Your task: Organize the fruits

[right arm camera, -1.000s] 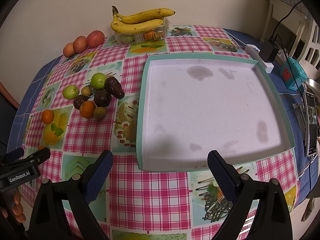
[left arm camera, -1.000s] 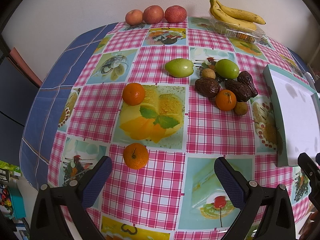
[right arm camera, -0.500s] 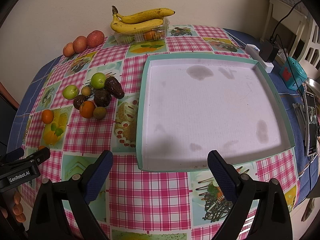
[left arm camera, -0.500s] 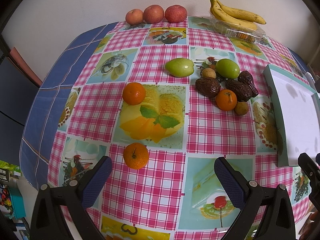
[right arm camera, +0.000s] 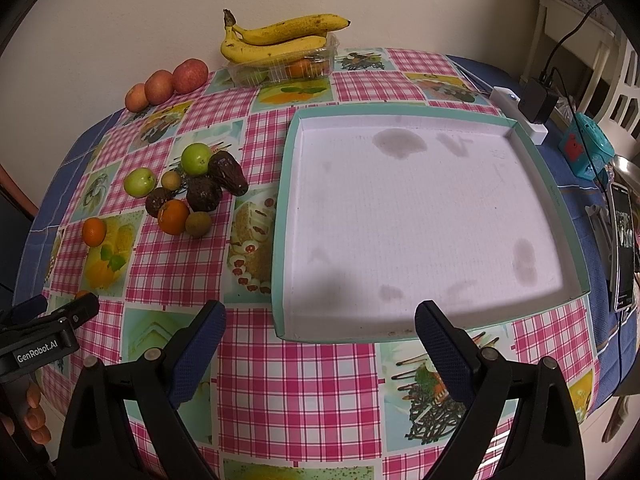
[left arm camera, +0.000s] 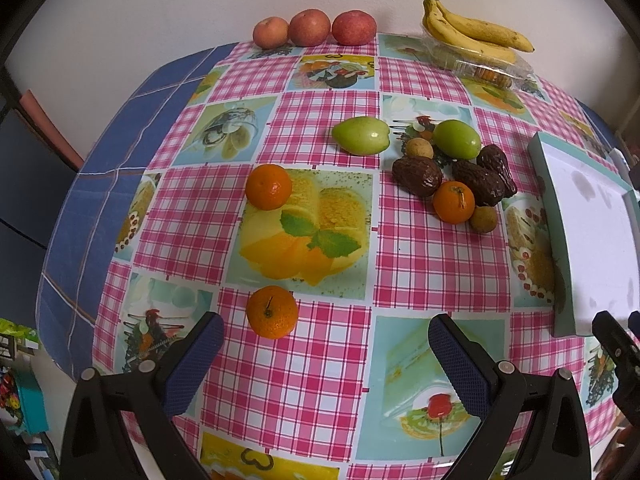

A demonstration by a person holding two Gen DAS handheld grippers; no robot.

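Observation:
My left gripper (left arm camera: 326, 354) is open and empty above the near table edge. A tangerine (left arm camera: 272, 311) lies just ahead of its left finger; another (left arm camera: 268, 187) lies farther back. A cluster of a tangerine (left arm camera: 453, 202), dark dates (left arm camera: 417, 176), green fruits (left arm camera: 456, 139) and small brown fruits (left arm camera: 483, 219) lies right of centre; a separate green fruit (left arm camera: 361, 135) lies to its left. My right gripper (right arm camera: 320, 344) is open and empty before the teal-rimmed white tray (right arm camera: 282, 216), which holds nothing.
Three red apples (left arm camera: 314, 32) and bananas (left arm camera: 472, 32) on a clear plastic box (right arm camera: 280, 68) line the back wall. A power strip with charger (right arm camera: 528, 112), a teal toy (right arm camera: 586, 150) and a phone (right arm camera: 622, 240) lie right of the tray.

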